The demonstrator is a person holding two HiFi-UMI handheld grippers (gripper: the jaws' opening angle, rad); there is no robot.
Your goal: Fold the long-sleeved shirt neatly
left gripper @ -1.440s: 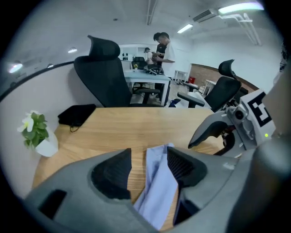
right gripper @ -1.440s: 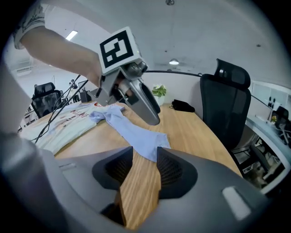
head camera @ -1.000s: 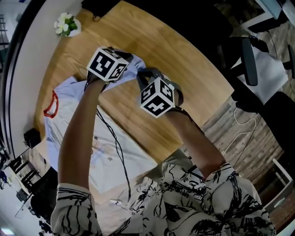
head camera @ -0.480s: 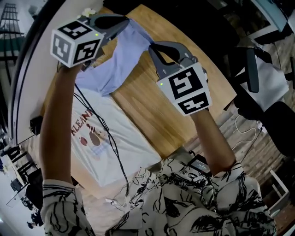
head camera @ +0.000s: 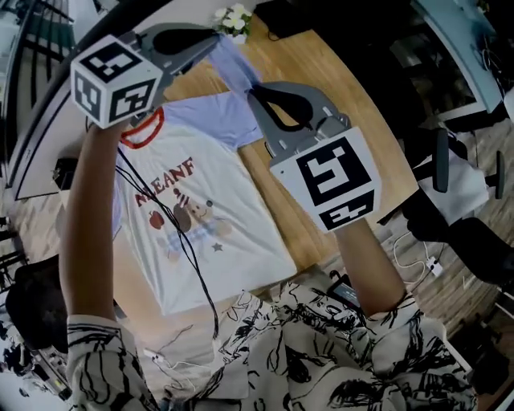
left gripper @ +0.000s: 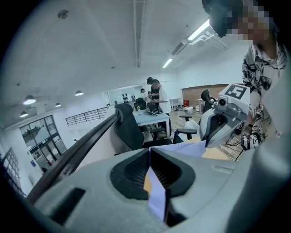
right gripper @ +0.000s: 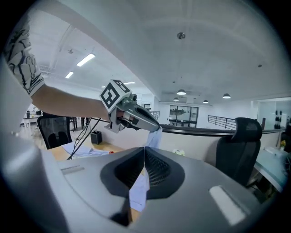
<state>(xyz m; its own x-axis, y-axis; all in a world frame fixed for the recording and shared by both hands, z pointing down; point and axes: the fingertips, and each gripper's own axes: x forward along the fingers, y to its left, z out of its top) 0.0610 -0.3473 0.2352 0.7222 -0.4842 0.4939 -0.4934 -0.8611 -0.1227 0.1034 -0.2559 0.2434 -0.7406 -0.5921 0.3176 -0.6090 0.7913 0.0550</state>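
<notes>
The shirt [head camera: 201,233] lies flat on the wooden table [head camera: 337,104], white with a printed front, a red collar [head camera: 144,132] and light blue sleeves. One blue sleeve [head camera: 233,68] is lifted off the table and held between both grippers. My left gripper [head camera: 215,38] is shut on its far part, raised at the upper left. My right gripper [head camera: 250,90] is shut on the sleeve nearer the shoulder. Blue cloth [left gripper: 152,182] shows pinched in the left gripper view, and a strip of sleeve [right gripper: 138,189] in the right gripper view.
A small bunch of white flowers [head camera: 233,18] stands at the table's far edge. Black cables [head camera: 185,249] trail across the shirt from the left hand. Office chairs [head camera: 450,152] stand right of the table. A dark box [head camera: 64,172] sits on the floor at left.
Both grippers have risen from the tabletop, carrying the blue sleeve up with them. The shirt's printed front has come into view below.
</notes>
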